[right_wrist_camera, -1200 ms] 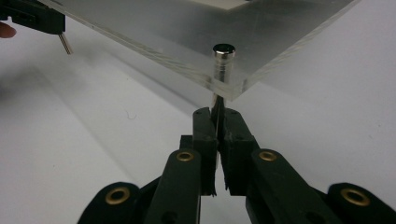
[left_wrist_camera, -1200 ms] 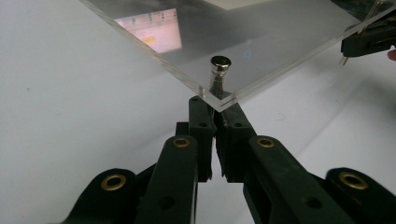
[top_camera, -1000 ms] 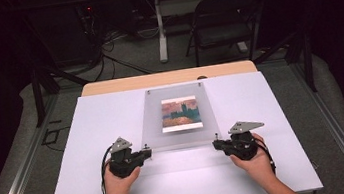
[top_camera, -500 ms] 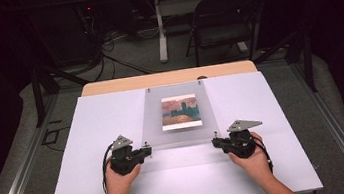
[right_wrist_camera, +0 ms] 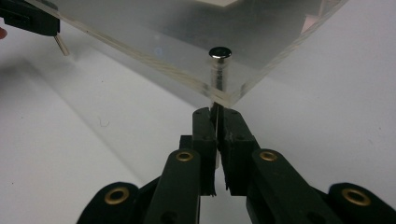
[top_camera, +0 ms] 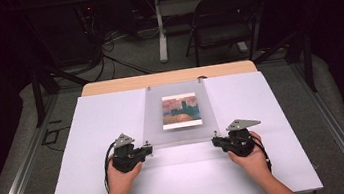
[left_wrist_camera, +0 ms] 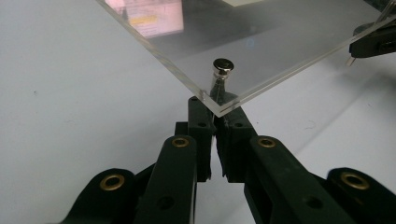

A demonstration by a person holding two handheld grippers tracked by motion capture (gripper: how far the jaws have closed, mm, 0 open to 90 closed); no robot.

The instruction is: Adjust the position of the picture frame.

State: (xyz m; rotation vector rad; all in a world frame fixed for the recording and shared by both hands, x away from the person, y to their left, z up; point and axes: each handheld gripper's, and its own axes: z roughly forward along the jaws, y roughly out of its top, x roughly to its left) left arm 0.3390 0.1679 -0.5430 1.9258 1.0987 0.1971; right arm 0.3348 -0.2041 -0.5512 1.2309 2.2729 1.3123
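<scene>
A clear acrylic sheet (top_camera: 156,124) lies over a small painted picture (top_camera: 180,110) on the white board (top_camera: 104,131). A metal pin (left_wrist_camera: 223,66) passes through its near left corner. My left gripper (top_camera: 147,148) (left_wrist_camera: 214,116) is shut on that pin's stem just under the corner. Another pin (right_wrist_camera: 220,52) goes through the near right corner, and my right gripper (top_camera: 214,142) (right_wrist_camera: 216,116) is shut on its stem below the sheet. Each hand rests on the board behind its gripper.
The white board covers a wooden table (top_camera: 167,77), whose far strip shows beyond it. Two more pins (top_camera: 200,78) sit at the sheet's far corners. A folding chair (top_camera: 223,24) and cables stand on the floor behind the table.
</scene>
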